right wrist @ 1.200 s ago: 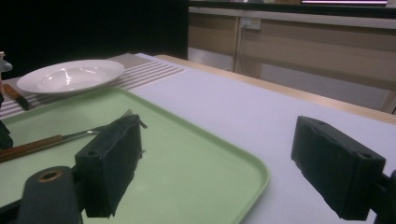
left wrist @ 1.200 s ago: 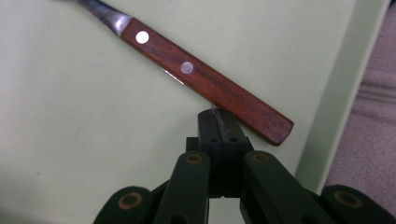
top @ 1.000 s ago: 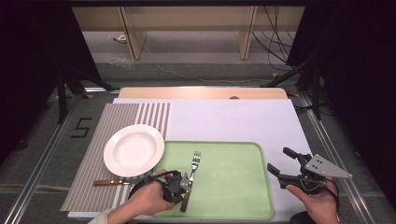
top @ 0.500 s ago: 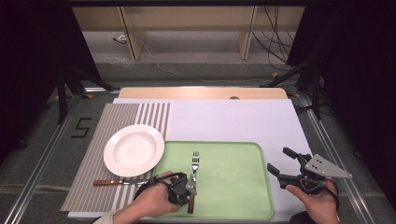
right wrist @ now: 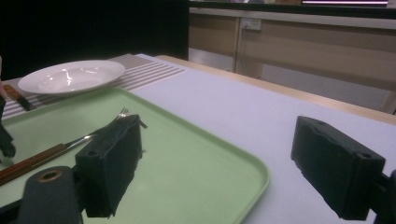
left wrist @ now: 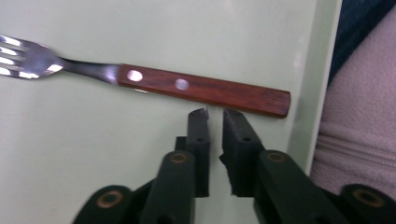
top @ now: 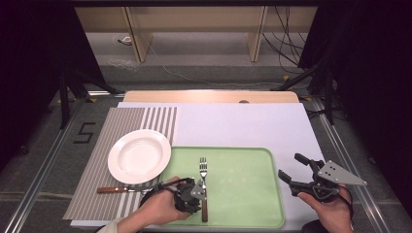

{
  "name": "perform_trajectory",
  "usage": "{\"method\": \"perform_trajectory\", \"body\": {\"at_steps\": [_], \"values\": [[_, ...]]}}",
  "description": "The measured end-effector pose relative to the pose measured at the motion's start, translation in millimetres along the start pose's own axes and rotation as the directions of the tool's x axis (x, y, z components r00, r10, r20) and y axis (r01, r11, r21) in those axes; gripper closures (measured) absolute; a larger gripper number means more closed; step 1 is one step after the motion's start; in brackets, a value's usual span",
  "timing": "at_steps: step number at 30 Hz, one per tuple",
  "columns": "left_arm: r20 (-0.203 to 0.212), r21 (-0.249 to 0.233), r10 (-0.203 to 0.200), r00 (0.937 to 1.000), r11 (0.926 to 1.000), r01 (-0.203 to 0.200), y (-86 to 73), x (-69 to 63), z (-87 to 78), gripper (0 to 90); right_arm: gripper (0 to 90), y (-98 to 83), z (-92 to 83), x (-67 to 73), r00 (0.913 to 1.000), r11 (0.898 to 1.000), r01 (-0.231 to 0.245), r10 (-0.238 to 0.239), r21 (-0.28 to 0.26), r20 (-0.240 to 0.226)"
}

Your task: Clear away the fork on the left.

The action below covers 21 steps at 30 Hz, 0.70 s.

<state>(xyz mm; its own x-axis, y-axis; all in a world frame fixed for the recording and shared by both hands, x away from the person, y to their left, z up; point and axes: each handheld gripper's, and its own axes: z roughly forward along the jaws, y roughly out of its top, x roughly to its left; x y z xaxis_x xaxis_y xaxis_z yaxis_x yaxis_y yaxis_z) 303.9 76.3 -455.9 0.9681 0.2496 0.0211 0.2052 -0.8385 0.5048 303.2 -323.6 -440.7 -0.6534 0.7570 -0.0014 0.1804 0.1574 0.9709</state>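
My left gripper (left wrist: 215, 114) fingers just cracked open, released; the fork (left wrist: 201, 88) lies on the green tray (left wrist: 93, 154), right past my fingertips.

The fork (left wrist: 140, 81) has a bright, polished metal head and neck and a reddish-brown wooden handle with a smooth satin sheen, set with two shiny metal rivets. It lies on a pale green plastic tray (top: 248, 194), smooth and slightly glossy. The left claw (left wrist: 214, 114) has matt black, foam-like pads with rough edges. The round white plate (top: 139, 155) looks like glazed ceramic, glossy. The striped grey placemat (top: 121, 128) appears woven and matt.
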Motion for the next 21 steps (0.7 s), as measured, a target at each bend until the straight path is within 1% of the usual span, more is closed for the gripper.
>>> {"method": "perform_trajectory", "body": {"at_steps": [1, 2, 3, 4, 5, 6, 7, 8, 9, 10, 11, 12, 13, 14, 15, 16, 17, 18, 19, 20, 21], "values": [[-0.020, -0.039, 0.040, 0.9990, 0.9984, -0.041, -3.5, 2.0, -4.5, 72.4, 17.4, 0.1, -0.1, 0.1, 1.0000, 1.000, 0.001, -0.001, 0.001, 0.002], [-0.020, -0.039, 0.040, 0.9990, 0.9984, -0.041, -3.5, 2.0, -4.5, 68.4, 17.4, 0.2, -0.2, 0.3, 1.0000, 1.000, 0.002, -0.002, 0.001, 0.005], [-0.018, -0.065, 0.047, 0.9987, 0.9967, -0.048, -7.6, 4.9, -9.4, 61.9, 17.4, 0.2, -0.2, 0.3, 1.0000, 1.000, 0.001, -0.001, 0.000, 0.005], [-0.018, -0.098, 0.007, 0.9998, 0.9952, -0.008, -12.0, 8.6, -14.5, 61.9, 17.4, 0.2, -0.2, 0.3, 1.0000, 1.000, 0.001, -0.001, 0.000, 0.005], [-0.036, -0.168, -0.040, 0.9986, 0.9853, 0.034, -21.9, 16.7, -23.7, 49.3, 17.4, 0.3, -0.3, 0.3, 1.0000, 1.000, 0.002, -0.002, 0.001, 0.004], [-0.036, -0.168, -0.040, 0.9986, 0.9853, 0.034, -21.9, 16.7, -23.7, 43.2, 17.4, 0.4, -0.2, 0.4, 1.0000, 1.000, 0.000, 0.000, -0.001, 0.005], [-0.067, -0.233, -0.088, 0.9939, 0.9699, 0.070, -33.5, 24.9, -32.4, 36.2, 17.4, 0.3, -0.1, 0.3, 1.0000, 1.000, 0.001, -0.001, -0.006, 0.003], [-0.079, -0.265, -0.116, 0.9901, 0.9599, 0.091, -39.6, 28.2, -36.6, 29.7, 17.4, 0.2, 0.3, 0.2, 1.0000, 1.000, 0.001, -0.001, -0.014, -0.001], [-0.090, -0.297, -0.134, 0.9869, 0.9493, 0.102, -45.9, 31.2, -40.9, 24.6, 17.4, 0.3, 0.3, 0.3, 1.0000, 1.000, 0.000, 0.000, -0.014, -0.001], [-0.090, -0.297, -0.134, 0.9869, 0.9493, 0.102, -45.9, 31.2, -40.9, 18.6, 17.4, 0.2, 0.4, 0.3, 1.0000, 1.000, 0.000, 0.000, -0.015, -0.001], [-0.108, -0.335, -0.163, 0.9807, 0.9348, 0.119, -52.0, 33.0, -44.6, 14.0, 17.4, 0.3, 0.3, 0.3, 1.0000, 1.000, 0.000, 0.000, -0.014, 0.000], [-0.129, -0.348, -0.194, 0.9724, 0.9271, 0.139, -57.8, 33.7, -49.3, 14.3, 17.4, 0.3, 0.4, 0.3, 1.0000, 1.000, 0.000, 0.000, -0.015, -0.001], [-0.146, -0.365, -0.214, 0.9660, 0.9192, 0.148, -63.6, 33.9, -53.4, 9.7, 17.4, 0.4, 0.3, 0.3, 1.0000, 1.000, -0.001, 0.001, -0.016, -0.002], [-0.158, -0.387, -0.231, 0.9600, 0.9089, 0.156, -68.2, 34.7, -56.6, 3.5, 17.4, 0.5, 0.3, 0.5, 1.0000, 1.000, -0.001, 0.001, -0.017, -0.002], [-0.175, -0.397, -0.250, 0.9524, 0.9029, 0.164, -72.5, 35.5, -59.9, 3.5, 17.4, 0.5, 0.3, 0.5, 1.0000, 1.000, -0.001, 0.001, -0.017, -0.002], [-0.197, -0.416, -0.280, 0.9395, 0.8917, 0.178, -79.4, 36.5, -65.5, 0.0, 17.4, 0.7, 0.1, 0.6, 1.0000, 1.000, 0.001, -0.001, -0.021, -0.002], [-0.197, -0.416, -0.280, 0.9395, 0.8917, 0.178, -79.4, 36.5, -65.5, 0.0, 17.4, 0.7, 0.0, 0.5, 1.0000, 1.000, 0.000, 0.000, -0.022, -0.002], [-0.205, -0.423, -0.288, 0.9353, 0.8878, 0.180, -82.2, 37.1, -68.5, 0.0, 17.4, 0.7, 0.0, 0.5, 1.0000, 1.000, 0.000, 0.000, -0.022, -0.002], [-0.215, -0.428, -0.292, 0.9318, 0.8860, 0.179, -84.4, 37.5, -71.1, 0.0, 17.4, 0.6, -0.1, 0.1, 1.0000, 1.000, -0.003, 0.003, -0.023, -0.001], [-0.238, -0.435, -0.299, 0.9241, 0.8836, 0.173, -87.5, 38.9, -74.9, 0.0, 17.3, 0.7, -0.5, -0.1, 1.0000, 1.000, -0.004, 0.004, -0.019, 0.001], [-0.238, -0.435, -0.299, 0.9241, 0.8836, 0.173, -87.5, 38.9, -74.9, 0.0, 17.3, 0.9, -0.9, -0.3, 1.0000, 1.000, -0.007, 0.007, -0.019, 0.001]]}}
